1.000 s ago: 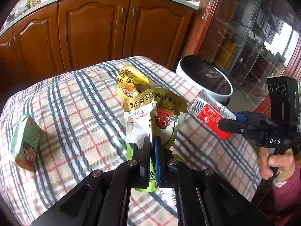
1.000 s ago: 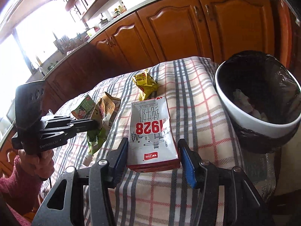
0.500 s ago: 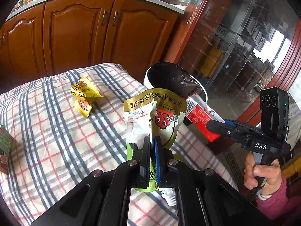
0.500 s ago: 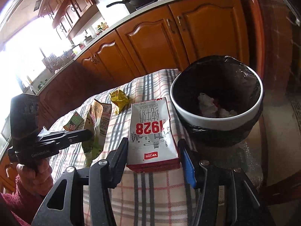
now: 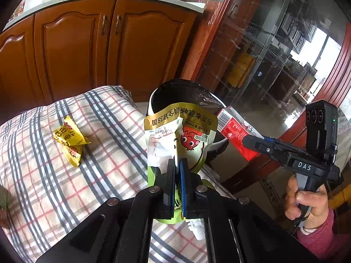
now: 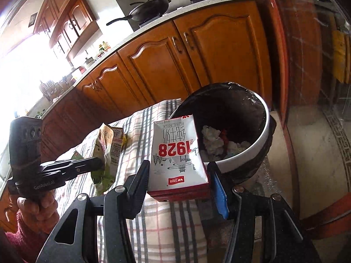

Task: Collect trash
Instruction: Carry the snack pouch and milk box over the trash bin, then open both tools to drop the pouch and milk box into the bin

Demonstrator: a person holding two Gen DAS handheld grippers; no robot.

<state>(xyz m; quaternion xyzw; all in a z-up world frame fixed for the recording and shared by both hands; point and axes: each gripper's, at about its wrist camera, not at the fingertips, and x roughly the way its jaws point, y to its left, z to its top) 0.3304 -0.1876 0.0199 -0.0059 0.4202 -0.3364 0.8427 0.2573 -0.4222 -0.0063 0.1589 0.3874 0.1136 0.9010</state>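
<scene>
Underneath, a plaid tablecloth (image 5: 65, 175) covers the table, with wooden cabinets (image 5: 87, 50) across the upper frame. Off the cloth's right edge stands a black-lined trash bin (image 6: 252, 144), open floor to its right. At lower centre of the left view, the left gripper (image 5: 177, 171) is clamped on a yellow-green pouch (image 5: 182, 135); a yellow wrapper (image 5: 69, 140) lies at middle left. Only the right view shows crumpled paper inside the bin, and the right gripper (image 6: 178, 175) squeezing a milk carton (image 6: 177, 153) at its rim.
</scene>
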